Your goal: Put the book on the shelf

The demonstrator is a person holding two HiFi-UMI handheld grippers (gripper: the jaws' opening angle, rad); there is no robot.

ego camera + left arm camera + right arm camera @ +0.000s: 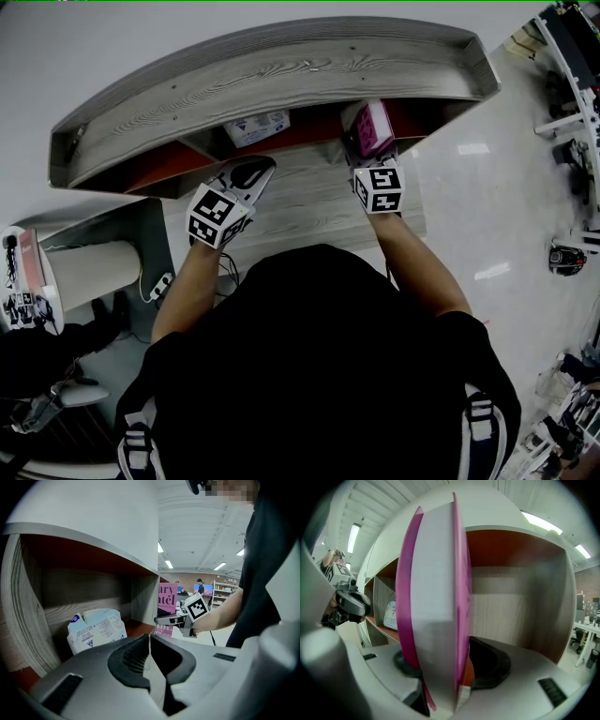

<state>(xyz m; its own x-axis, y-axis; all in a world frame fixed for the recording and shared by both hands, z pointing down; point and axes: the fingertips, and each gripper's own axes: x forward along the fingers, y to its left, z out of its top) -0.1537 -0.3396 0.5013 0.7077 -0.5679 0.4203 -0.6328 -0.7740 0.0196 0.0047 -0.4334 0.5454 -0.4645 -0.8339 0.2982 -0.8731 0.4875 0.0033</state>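
The book (436,597) stands upright at the mouth of the right compartment of the shelf (281,75), with a pink cover on each side. The right claw (368,150) brackets it with jaws wide apart. One pad lies at the cover, and a gap shows at the other. The left claw (150,653) is closed and empty, and it points at the next compartment, which holds a white packet (96,630).

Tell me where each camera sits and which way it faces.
Head view: on the person's head, looking down at the shelf; forearms, left gripper and right gripper show.
Left gripper view: on the left gripper, facing along its closed jaws toward the white packet.
Right gripper view: on the right gripper, facing its open jaws flanking the pink book.
Shared: each gripper view shows the other gripper.
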